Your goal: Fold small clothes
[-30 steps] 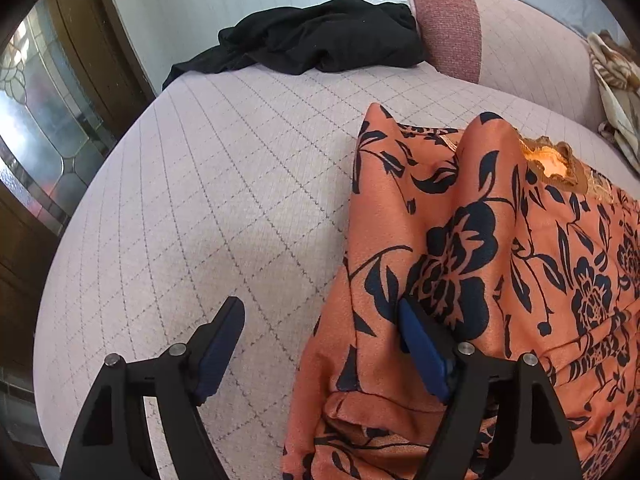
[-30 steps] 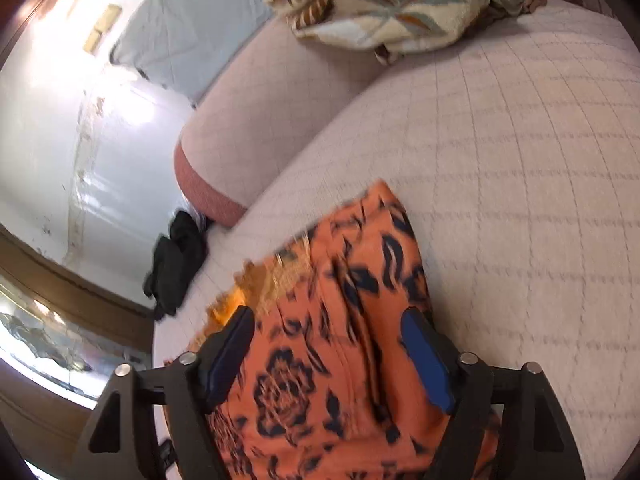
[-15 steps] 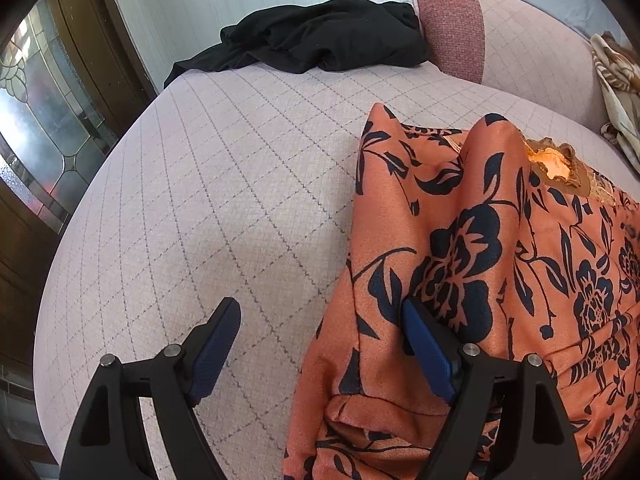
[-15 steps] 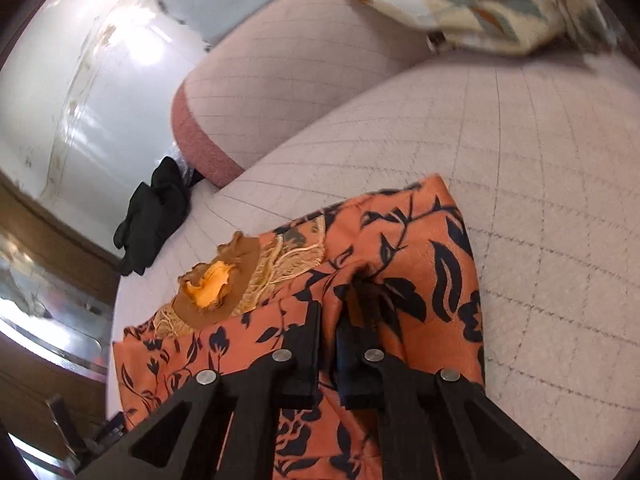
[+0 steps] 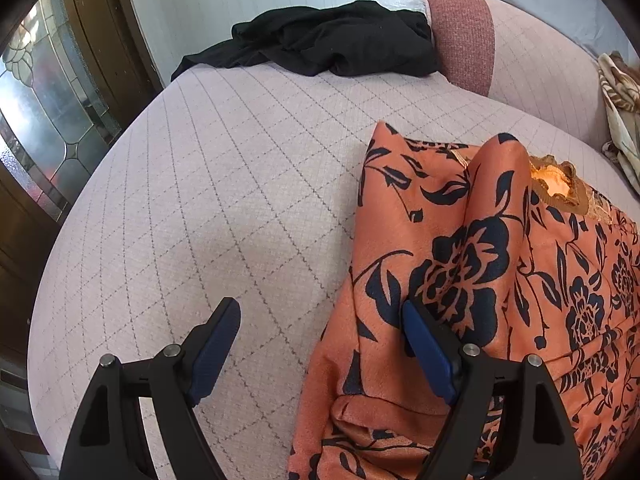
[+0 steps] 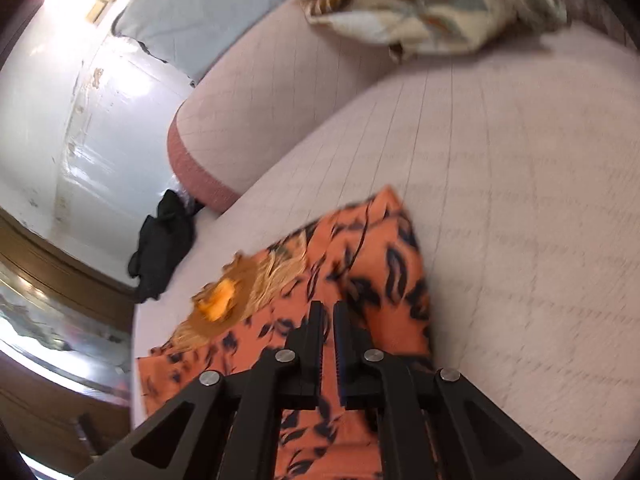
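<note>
Right wrist view motion-blurred; we cannot resolve print on orange garment point(image 6: 372, 276). Garment cut off by lower and right edges in left wrist view. Fabric pinch between right gripper point(image 6: 328, 320) pads unconfirmed. Patterned blanket point(image 5: 618, 116) partly out of frame.

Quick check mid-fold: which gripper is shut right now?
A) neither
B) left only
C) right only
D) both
C: the right gripper has its fingers nearly together over the orange garment, while the left gripper is spread wide at the garment's edge.
</note>
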{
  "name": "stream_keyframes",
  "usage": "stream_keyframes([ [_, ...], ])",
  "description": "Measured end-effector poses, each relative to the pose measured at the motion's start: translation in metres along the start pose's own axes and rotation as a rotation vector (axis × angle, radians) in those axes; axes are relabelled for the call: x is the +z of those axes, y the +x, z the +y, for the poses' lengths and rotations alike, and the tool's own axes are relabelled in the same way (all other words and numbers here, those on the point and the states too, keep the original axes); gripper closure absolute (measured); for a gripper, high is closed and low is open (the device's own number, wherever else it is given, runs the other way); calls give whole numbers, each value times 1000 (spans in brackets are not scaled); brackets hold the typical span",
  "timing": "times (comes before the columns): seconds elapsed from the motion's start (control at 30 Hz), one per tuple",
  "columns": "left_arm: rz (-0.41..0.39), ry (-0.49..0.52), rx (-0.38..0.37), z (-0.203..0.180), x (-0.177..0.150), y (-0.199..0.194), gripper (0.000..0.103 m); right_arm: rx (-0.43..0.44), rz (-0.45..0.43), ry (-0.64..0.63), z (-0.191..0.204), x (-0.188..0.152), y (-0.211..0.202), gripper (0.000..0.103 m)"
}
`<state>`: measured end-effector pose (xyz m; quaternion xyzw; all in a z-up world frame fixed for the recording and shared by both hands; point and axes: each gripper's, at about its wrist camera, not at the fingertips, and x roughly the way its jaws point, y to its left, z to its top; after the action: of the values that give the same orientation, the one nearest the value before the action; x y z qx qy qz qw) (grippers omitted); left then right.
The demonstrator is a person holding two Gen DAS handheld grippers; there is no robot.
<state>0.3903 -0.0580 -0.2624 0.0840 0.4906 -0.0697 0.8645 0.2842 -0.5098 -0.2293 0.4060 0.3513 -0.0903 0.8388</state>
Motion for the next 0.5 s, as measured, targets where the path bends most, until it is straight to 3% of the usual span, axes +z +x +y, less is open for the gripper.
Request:
stream_keyframes([
  [0.2,-14,33,18,-8,-3,-1,20,7,84,-56,1,-9,9,96],
  [0.37,-48,58,15,-16,-4,-6,28,83,37,-74,-9,-22,-18,93],
  [0.4,-46,60,19,-17,-4,-5,28,116,14,-67,-11,-25,-27,86],
  [0.43,-42,60,24,-18,-5,-4,28,132,5,-64,-13,-27,-32,56],
  [0.47,-34,60,25,-19,-5,-2,27,153,-2,-50,-15,-30,-37,13],
  [0.5,-29,61,23,-18,-5,-2,27,169,-22,-36,-18,-32,-41,6],
])
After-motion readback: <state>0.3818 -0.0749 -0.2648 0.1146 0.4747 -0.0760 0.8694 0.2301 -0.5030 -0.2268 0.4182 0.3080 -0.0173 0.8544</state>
